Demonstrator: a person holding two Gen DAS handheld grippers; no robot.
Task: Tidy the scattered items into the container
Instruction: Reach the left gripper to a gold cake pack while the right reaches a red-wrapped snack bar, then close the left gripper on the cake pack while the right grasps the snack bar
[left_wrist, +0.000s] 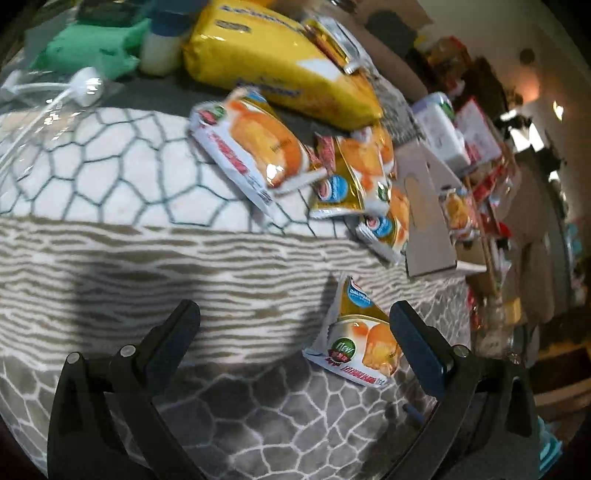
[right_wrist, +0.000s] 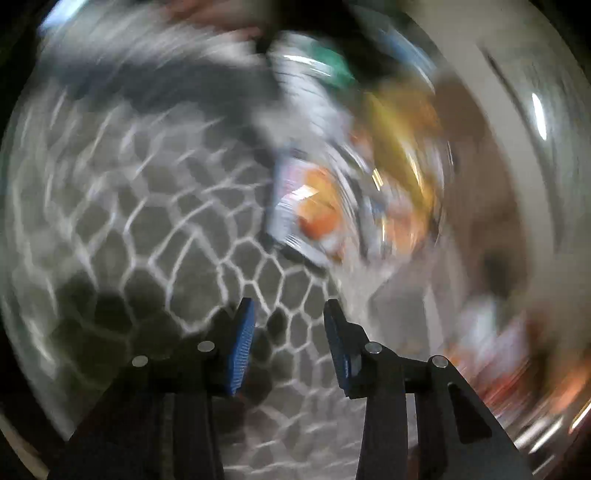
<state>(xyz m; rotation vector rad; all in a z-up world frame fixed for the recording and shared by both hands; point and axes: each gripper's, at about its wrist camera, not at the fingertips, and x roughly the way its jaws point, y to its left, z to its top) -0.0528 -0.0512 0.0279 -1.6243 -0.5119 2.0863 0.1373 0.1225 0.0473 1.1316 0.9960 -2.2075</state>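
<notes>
- I see a soft patterned cover w/ a pale cell-net print up top, a wavy beige-and-white band across the mid, grey cells w/ white lines nearer me.
- Dark shadow patches fall on the wavy band, left side.
- Right of frame: cluttered shelving, contents too small to ID.
- Pale wall upper right, warm glow on it; small bright light further right.
- Dark floor strip low right.
- Right wrist view is heavily blurred; I make out only the grey cell-pattern cover and a bright streak.
</notes>
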